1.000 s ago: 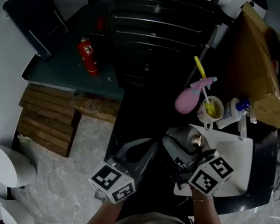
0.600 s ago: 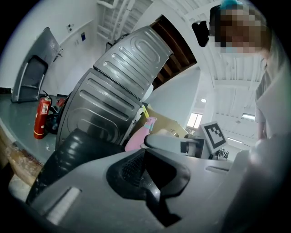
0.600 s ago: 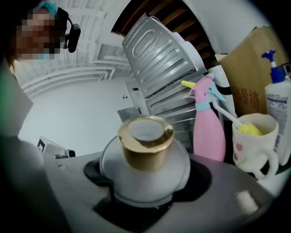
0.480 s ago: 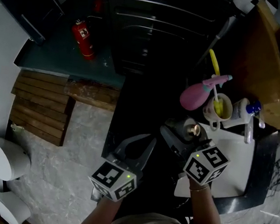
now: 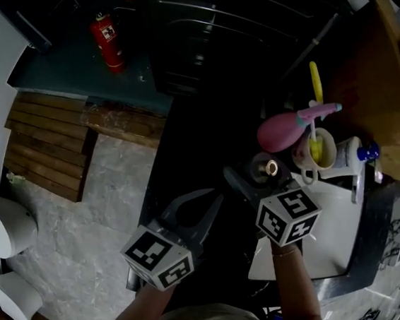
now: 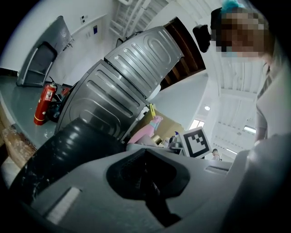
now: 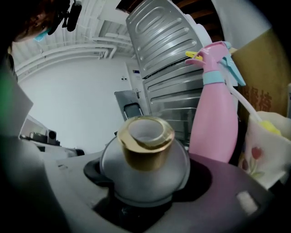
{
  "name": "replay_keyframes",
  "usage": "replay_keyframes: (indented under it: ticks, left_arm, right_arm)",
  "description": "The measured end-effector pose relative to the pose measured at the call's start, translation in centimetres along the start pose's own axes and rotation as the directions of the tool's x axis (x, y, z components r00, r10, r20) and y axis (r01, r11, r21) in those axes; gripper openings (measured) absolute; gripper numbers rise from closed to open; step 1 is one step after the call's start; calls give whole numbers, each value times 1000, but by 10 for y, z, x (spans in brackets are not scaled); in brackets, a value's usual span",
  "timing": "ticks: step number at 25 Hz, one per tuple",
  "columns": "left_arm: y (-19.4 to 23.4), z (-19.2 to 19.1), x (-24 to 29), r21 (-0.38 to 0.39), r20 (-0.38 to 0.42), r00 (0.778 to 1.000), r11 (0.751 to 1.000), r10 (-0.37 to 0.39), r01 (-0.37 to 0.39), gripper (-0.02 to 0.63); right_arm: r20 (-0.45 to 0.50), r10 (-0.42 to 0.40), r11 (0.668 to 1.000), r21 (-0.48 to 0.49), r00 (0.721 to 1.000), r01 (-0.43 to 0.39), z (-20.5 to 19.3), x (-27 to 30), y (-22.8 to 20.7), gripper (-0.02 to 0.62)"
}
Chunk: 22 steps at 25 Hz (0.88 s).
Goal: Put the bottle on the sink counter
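A small round grey bottle [image 7: 144,166] with a gold neck [image 5: 271,167] sits between the jaws of my right gripper [image 5: 258,177], which is shut on its body [image 7: 145,191]. The bottle is held over the dark counter, just left of the white sink surface [image 5: 338,234], and its open mouth faces away from the gripper. My left gripper [image 5: 212,200] hangs lower left, over dark ground. Its fingers meet at the tips with nothing between them [image 6: 148,157].
A pink spray bottle [image 5: 283,129] [image 7: 218,109] stands just beyond the held bottle, beside a mug [image 5: 314,152] with a yellow brush. A cardboard box [image 5: 379,82] lies at the right. A ribbed metal panel [image 5: 219,44] rises behind, with a red fire extinguisher [image 5: 106,39] at far left.
My right gripper has carried the bottle forward, closer to the pink spray bottle and mug. The left gripper has stayed about where it was, still shut.
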<state>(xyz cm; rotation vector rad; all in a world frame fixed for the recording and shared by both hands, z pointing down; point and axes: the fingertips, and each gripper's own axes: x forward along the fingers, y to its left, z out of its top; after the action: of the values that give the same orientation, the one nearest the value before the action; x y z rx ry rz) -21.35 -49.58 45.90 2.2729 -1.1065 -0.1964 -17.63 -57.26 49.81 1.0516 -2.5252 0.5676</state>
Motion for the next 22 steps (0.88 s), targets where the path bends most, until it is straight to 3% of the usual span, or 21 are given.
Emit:
replay_keyframes:
  ticks: [11,22]
  left_arm:
    - [9,4,5,0,13,1000,1000,-11,11,8]
    - [9,1,6,-4,-4,1000,1000,-15,15,7]
  right_arm:
    - [-87,-23,987,-160,996,9,-8,23,-1,338]
    - [-132,-40,976,-219,990,10,-12,32,1,339]
